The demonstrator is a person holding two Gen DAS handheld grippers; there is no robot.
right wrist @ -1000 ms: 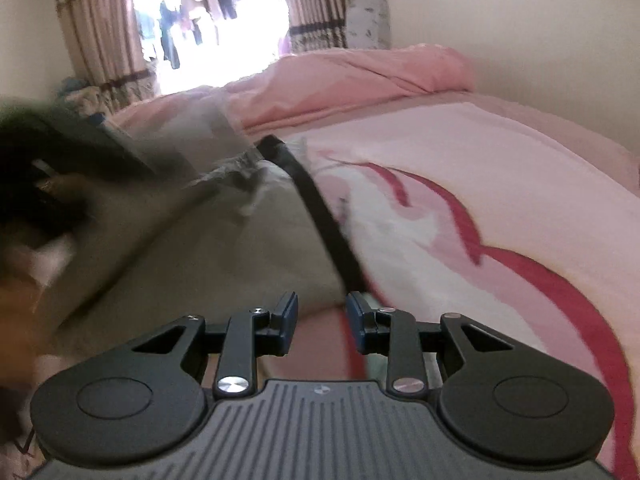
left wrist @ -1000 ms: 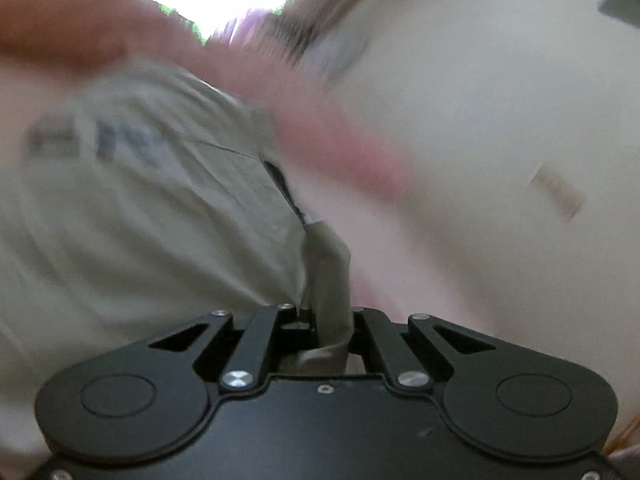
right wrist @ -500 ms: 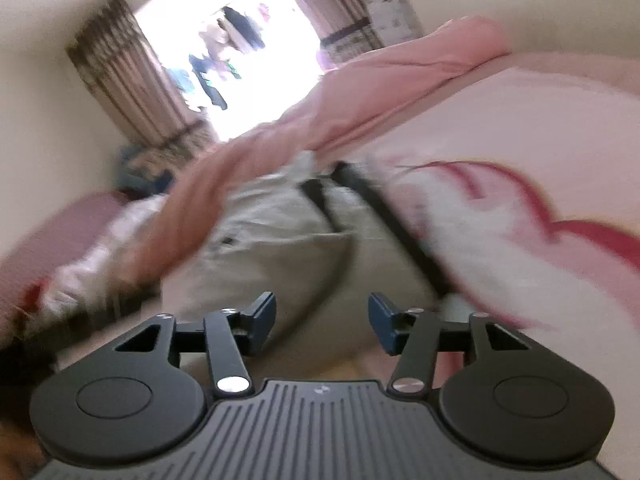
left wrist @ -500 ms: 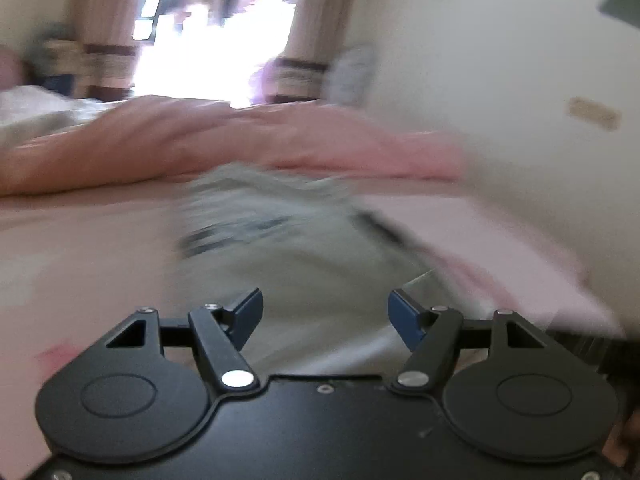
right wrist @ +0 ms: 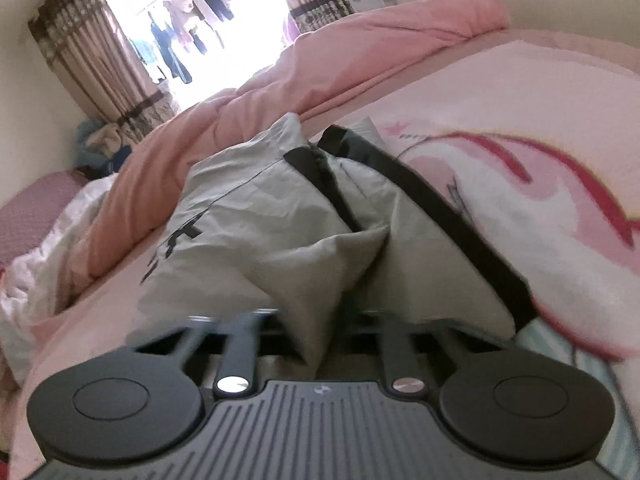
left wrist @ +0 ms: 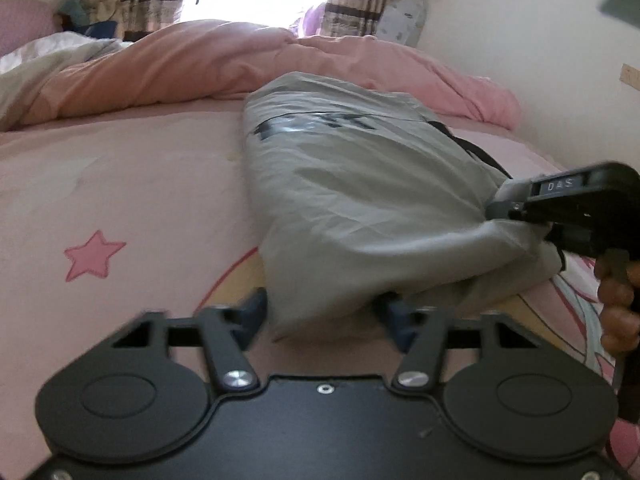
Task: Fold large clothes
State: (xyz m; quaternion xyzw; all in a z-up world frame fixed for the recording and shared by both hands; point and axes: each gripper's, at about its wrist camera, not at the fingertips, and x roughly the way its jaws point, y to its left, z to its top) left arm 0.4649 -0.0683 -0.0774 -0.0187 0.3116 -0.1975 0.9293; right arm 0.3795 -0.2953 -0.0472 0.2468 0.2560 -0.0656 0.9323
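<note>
A grey garment (left wrist: 352, 184) with dark lettering and a black stripe lies folded lengthwise on the pink bed; it also shows in the right wrist view (right wrist: 280, 232). My left gripper (left wrist: 324, 316) is open, its blue-padded fingers either side of the garment's near hem fold. My right gripper (right wrist: 316, 320) is open too, with a grey fold of the garment between its fingers, whose tips are hidden by cloth. In the left wrist view the right gripper (left wrist: 508, 204) comes in from the right at the garment's near right corner.
A bunched pink duvet (left wrist: 240, 60) lies across the far side of the bed. The pink sheet (left wrist: 120, 208) has a star print. A wall runs along the right. Curtains and a bright window (right wrist: 208, 20) stand beyond the bed.
My left gripper let go of the grey cloth and opened, then came down to the near hem. My right gripper opened wider and moved onto the garment's near end.
</note>
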